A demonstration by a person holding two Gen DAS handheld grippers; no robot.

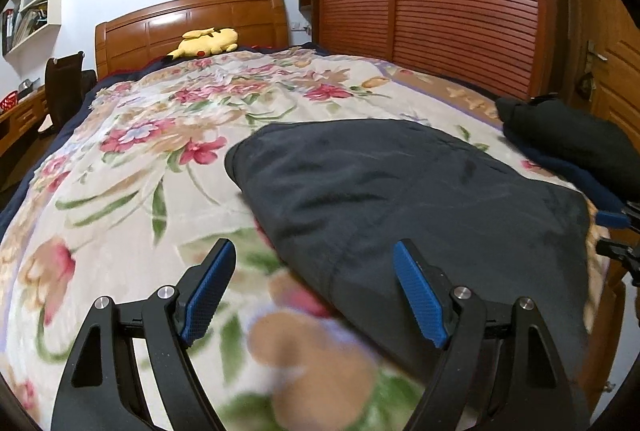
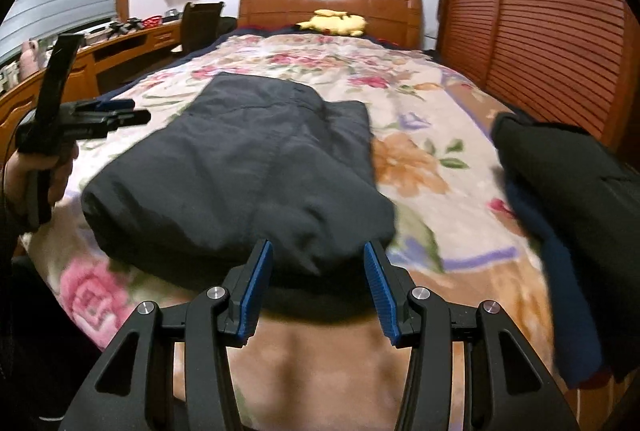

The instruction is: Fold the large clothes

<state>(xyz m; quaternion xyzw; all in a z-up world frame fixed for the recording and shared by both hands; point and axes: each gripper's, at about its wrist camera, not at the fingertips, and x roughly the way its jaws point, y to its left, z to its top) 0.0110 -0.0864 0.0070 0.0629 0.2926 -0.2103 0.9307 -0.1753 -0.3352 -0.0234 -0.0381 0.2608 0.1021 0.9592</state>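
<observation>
Left hand-held gripper (image 1: pixel 314 285) spread wide, holding nothing, hovering over near-left edge of dark folded garment (image 1: pixel 404 199). Right hand-held gripper (image 2: pixel 318 281) also spread, empty, fingers either side of garment's near edge; contact unclear. Garment lies flat on floral blanket (image 2: pixel 420 159) on bed. Second dark clothes pile (image 2: pixel 568 191) at right.

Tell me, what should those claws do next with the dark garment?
Probably lower the right claw onto the near edge of the garment and pinch it: both claws are open and empty, and it lies partly folded on the blanket, right ahead.
</observation>
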